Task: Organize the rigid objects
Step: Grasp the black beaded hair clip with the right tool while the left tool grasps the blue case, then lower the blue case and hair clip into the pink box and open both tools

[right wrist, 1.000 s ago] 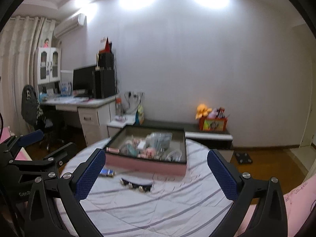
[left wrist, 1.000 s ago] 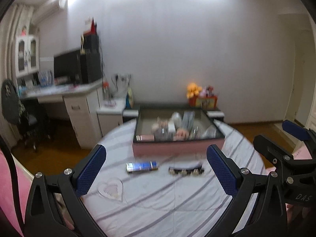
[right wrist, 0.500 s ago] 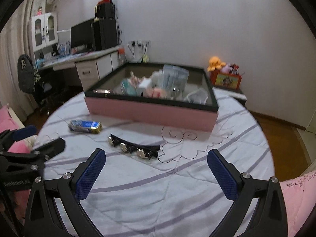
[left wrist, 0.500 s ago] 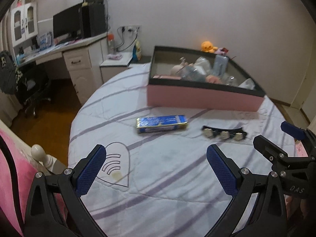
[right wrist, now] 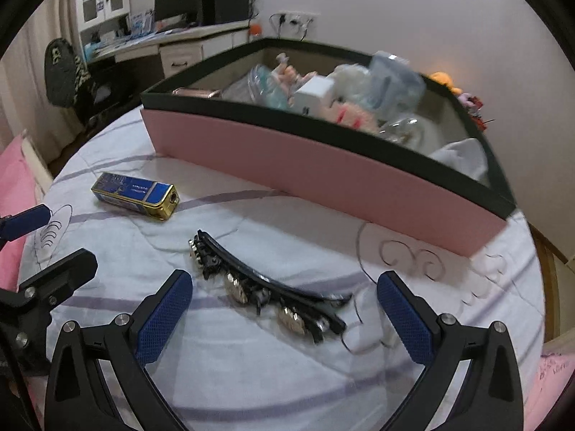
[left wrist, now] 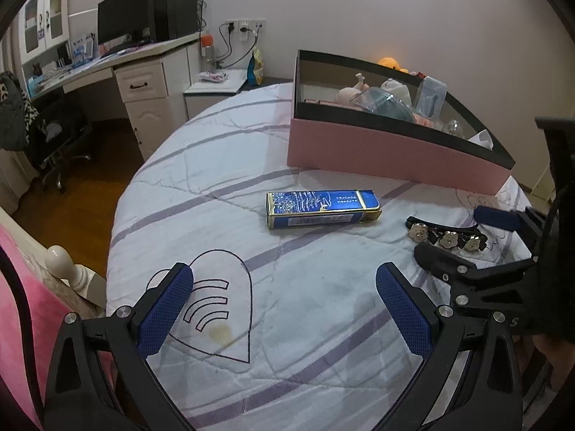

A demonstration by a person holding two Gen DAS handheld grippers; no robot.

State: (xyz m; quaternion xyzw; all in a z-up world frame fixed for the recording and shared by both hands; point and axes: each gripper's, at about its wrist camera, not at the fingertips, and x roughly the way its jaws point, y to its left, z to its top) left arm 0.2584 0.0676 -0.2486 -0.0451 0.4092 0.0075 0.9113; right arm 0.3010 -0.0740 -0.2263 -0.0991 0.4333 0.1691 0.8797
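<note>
A blue and gold box lies flat on the white quilted cover, in front of a pink box with a black rim that holds several small items. A black hair clip with metal flowers lies to the right of the blue box. My left gripper is open over the cover, short of the blue box. My right gripper is open and hovers just above the hair clip, which lies between its fingers.
The round cover ends at a curved edge on the left, with wooden floor below. A desk with a monitor and a chair stand at the far left. Pink bedding and a white post are at my near left.
Both grippers have tilted down and moved in toward the cover. The right one has closed in on the hair clip, the left one on the blue box. Both stay open.
</note>
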